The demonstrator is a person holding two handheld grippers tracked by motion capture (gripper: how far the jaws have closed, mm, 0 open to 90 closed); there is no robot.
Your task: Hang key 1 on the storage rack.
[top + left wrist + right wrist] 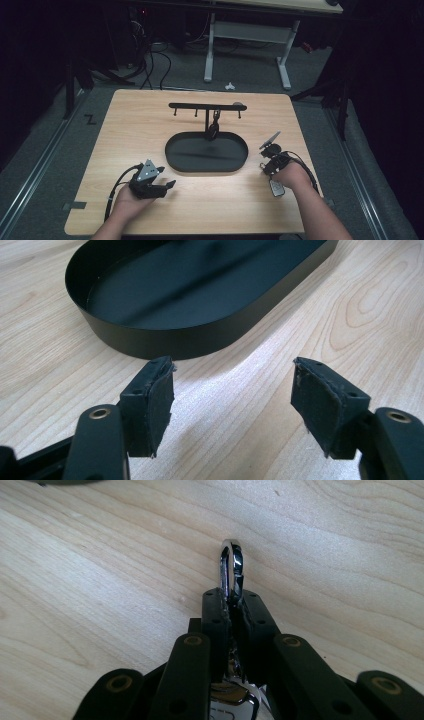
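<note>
My right gripper (232,605) is shut on a chrome key ring (231,565), whose loop pokes out past the pinched jaw tips just above the wooden table. In the high view this gripper (264,167) sits at the table's right, and a grey key fob (276,187) lies on the table by the hand. My left gripper (232,400) stands open with nothing between its pads, just short of the black oval tray (190,340). From above, the left gripper (167,187) rests at the front left of the tray (175,160).
A black hook rack (207,106) stands behind the tray, with a small dark item (214,128) hanging from one hook over the tray's back rim. Bare wooden tabletop (130,130) lies left of the tray. A white-legged desk (247,35) stands beyond the table.
</note>
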